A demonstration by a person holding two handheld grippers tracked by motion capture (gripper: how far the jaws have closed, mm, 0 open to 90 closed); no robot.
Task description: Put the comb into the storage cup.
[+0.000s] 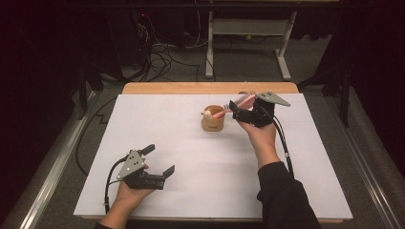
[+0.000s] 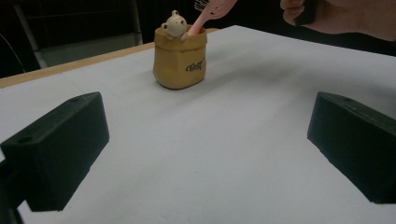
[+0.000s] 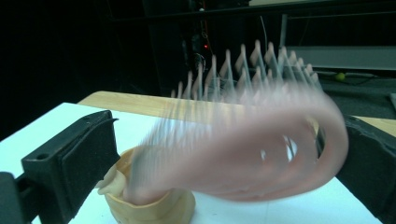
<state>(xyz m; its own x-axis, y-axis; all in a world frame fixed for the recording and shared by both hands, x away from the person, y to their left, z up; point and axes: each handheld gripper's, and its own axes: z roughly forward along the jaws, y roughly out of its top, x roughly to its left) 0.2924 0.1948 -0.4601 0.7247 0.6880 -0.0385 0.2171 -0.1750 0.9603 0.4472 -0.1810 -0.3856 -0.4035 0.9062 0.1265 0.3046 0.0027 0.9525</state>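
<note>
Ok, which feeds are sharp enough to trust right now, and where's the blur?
Right gripper view: the pink hairbrush is smeared by motion blur and its bristles ghost. Left gripper view: sharp on the yellow cup, with near fingers soft. High view: the white table is bright and the surroundings dark.

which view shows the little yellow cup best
The left gripper view: the yellow cup stands whole and sharp, bear figure and lettering readable. The high view shows it small and far. In the right gripper view the blurred pink brush hides most of it.
</note>
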